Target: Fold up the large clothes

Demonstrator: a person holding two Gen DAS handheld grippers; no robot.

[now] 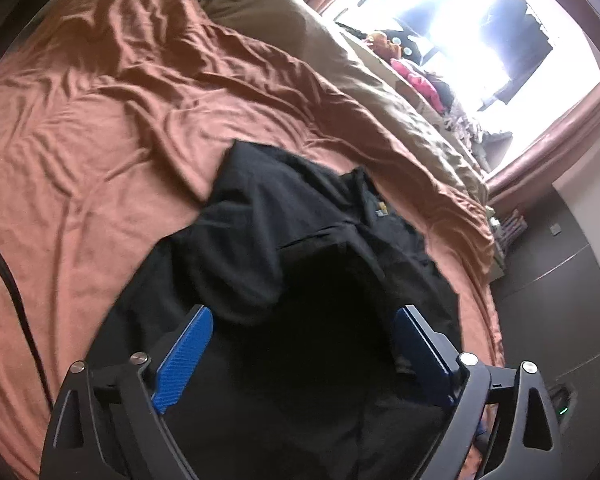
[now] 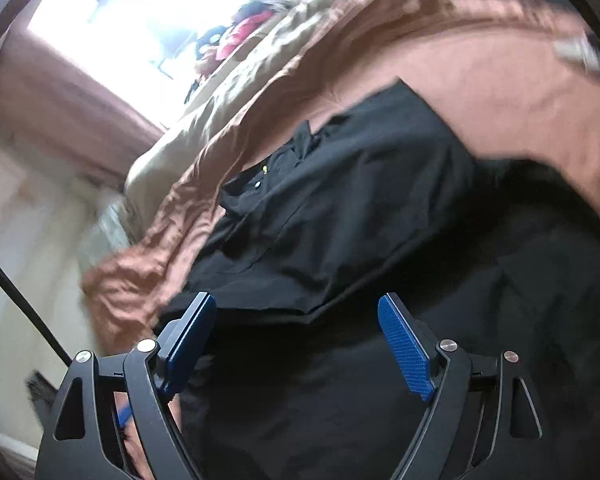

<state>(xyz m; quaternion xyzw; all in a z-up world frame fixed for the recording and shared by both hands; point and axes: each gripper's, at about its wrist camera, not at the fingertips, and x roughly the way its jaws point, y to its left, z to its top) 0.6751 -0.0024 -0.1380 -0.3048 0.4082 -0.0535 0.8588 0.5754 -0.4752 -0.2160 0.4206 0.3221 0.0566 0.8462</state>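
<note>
the black garment (image 1: 300,240) lies on the near part of a bed, spread over a rust-brown sheet (image 1: 100,140). its cloth is matte and soft, with shallow folds; one flat panel overlaps another along a straight folded edge. a collar (image 1: 364,184) with a small yellow mark beside it sits at the far end of the piece. in the right wrist view the same garment (image 2: 360,200) shows a pointed collar and a small round button near it, and a squared corner reaches onto the sheet at the far right.

the rust-brown sheet is heavily creased, with long ridges running across it. beyond it lies a tan blanket (image 1: 340,64), smoother and bulkier, along the far side of the bed. a bright window (image 1: 480,20) framed by a reddish-brown curtain (image 1: 560,128) stands behind, with a heap of mixed coloured items (image 1: 416,76) on its ledge. a thin dark cable (image 1: 16,300) crosses the sheet at the left edge.

left gripper (image 1: 302,318): black angular frame, blue ribbed pads, jaws standing wide apart above the black cloth, with no fabric pinched between them.

right gripper (image 2: 296,312): same build, jaws likewise wide apart above the near portion of the garment, nothing clamped. this view is motion-blurred toward its edges.
</note>
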